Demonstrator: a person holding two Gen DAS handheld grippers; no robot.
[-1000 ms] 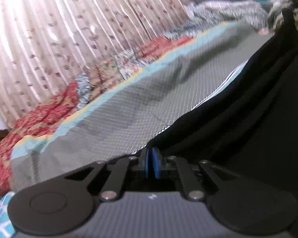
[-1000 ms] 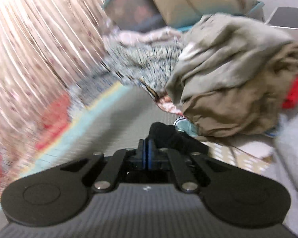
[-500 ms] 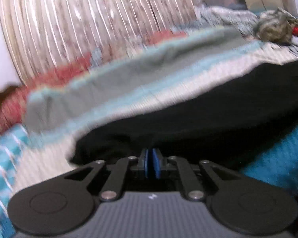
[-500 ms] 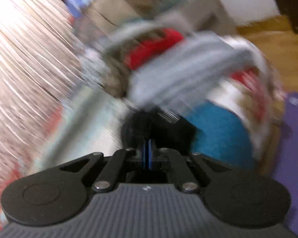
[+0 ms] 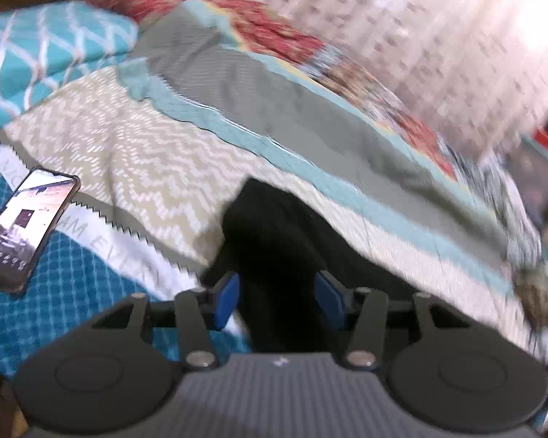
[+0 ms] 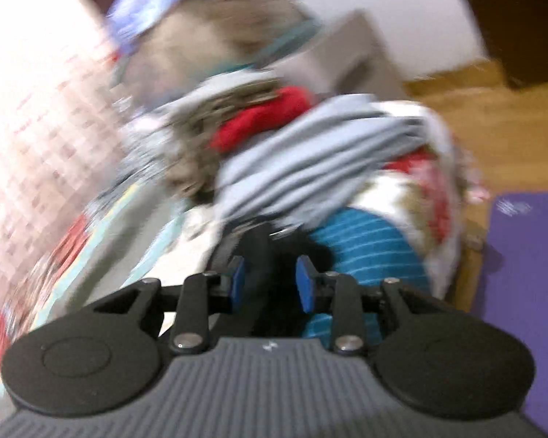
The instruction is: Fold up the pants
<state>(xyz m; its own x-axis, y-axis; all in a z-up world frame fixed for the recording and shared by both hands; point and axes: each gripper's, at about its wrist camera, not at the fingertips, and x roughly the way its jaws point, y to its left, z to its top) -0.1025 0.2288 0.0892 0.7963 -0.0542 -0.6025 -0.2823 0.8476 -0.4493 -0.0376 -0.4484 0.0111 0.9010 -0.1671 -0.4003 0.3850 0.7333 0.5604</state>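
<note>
Left wrist view: the left tool (image 5: pixel 277 301) stands wide, its blue pads (image 5: pixel 225 301) parted with the black pants (image 5: pixel 274 241) lying between them, gripped by neither. The pants rest on the bed (image 5: pixel 157 168), on a zigzag-patterned cover beside a grey and teal quilt (image 5: pixel 274 102). A phone (image 5: pixel 25 230) with a lit screen lies to the left on blue fabric, well apart from the tool; a teal pillow (image 5: pixel 44 47) sits beyond it and a curtain (image 5: pixel 438 29) hangs behind the bed.

Right wrist view: the right tool (image 6: pixel 270 286) is likewise wide, its pads (image 6: pixel 305 288) either side of the dark cloth (image 6: pixel 263 255). A heap of clothes (image 6: pixel 310 157), grey, red and brown, crowds just ahead; a purple mat (image 6: pixel 529 273) lies on the wooden floor (image 6: pixel 493 116) to the right.

Half a second earlier both tools were pinched shut on the pants; both have since released. Motion blur softens both views
</note>
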